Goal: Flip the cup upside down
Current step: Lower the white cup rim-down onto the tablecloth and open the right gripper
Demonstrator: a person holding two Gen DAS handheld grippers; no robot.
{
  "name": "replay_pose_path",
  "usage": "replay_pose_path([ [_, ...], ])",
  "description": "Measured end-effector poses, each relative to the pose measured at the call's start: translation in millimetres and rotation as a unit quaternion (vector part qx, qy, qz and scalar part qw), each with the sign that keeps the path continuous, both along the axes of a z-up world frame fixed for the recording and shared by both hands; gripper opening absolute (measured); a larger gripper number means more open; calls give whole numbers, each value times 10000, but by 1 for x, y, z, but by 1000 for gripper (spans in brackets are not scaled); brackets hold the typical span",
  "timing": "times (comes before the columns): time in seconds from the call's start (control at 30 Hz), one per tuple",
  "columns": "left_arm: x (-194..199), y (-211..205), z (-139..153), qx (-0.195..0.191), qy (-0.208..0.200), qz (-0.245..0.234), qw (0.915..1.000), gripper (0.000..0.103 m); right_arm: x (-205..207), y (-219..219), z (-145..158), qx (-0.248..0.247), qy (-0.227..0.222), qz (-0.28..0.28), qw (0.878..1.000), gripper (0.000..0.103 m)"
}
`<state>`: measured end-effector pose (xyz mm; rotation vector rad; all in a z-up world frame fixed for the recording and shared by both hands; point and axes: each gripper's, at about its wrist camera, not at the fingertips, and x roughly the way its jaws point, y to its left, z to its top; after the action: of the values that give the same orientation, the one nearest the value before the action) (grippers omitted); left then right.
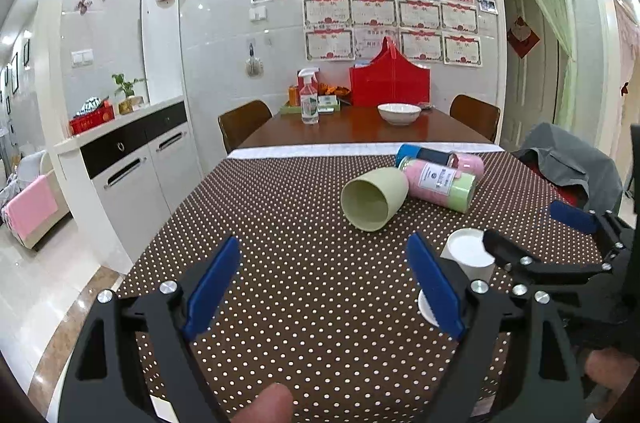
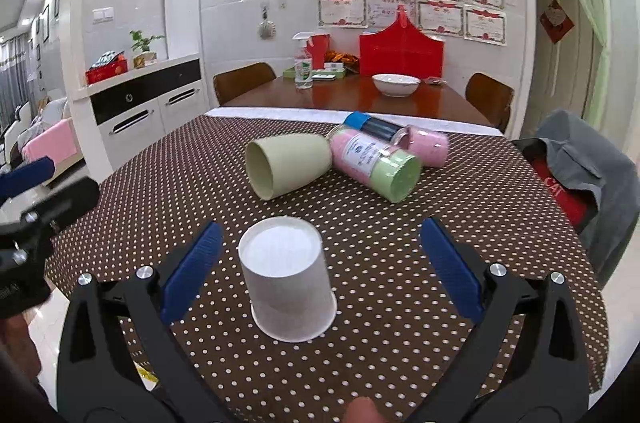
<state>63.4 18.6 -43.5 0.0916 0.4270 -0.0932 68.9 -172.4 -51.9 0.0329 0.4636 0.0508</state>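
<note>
My desk (image 2: 400, 283), under its brown dotted cloth, carries everything, and I go down from it in size. Lying on its side near the middle is a green cup (image 2: 286, 163), mouth toward me, touching a pink jar (image 2: 374, 163) with a green lid; behind those lie a dark bottle (image 2: 370, 127) with a blue cap and a second pink jar (image 2: 426, 145). Nearest me stands the white cup (image 2: 286, 279), base up and rim on the cloth, so it looks already flipped. It sits between the fingers of my right gripper (image 2: 320, 267), which are spread wide and well clear of its walls. My left gripper (image 1: 324, 287) is just as wide, holding nothing, over bare cloth just left of the white cup. I judge the white cup to be thin paper: very light, soft in the wall, easy to crush or tip. I would take it low on the wall near the rolled rim, with a gentle squeeze. The green cup looks like stiff, smooth plastic, light and apt to roll; I would grip it across the wall mid-body. The pink jar has a white label with a round mark, but its print is too small to read. Red cloth under the grey jacket (image 2: 580, 163) shows letters like "CAT".
</note>
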Motion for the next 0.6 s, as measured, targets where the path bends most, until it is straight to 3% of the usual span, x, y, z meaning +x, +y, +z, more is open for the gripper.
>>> replay_pose_path([
  [0.33, -22, -7, 20, -187, -325, 73, 9993, 85, -35, -21, 36, 90, -436, -581, 9973, 97],
  [0.6, -37, -10, 28, -251, -498, 94, 9984, 85, -60, -24, 50, -93, -607, -724, 9955, 97],
])
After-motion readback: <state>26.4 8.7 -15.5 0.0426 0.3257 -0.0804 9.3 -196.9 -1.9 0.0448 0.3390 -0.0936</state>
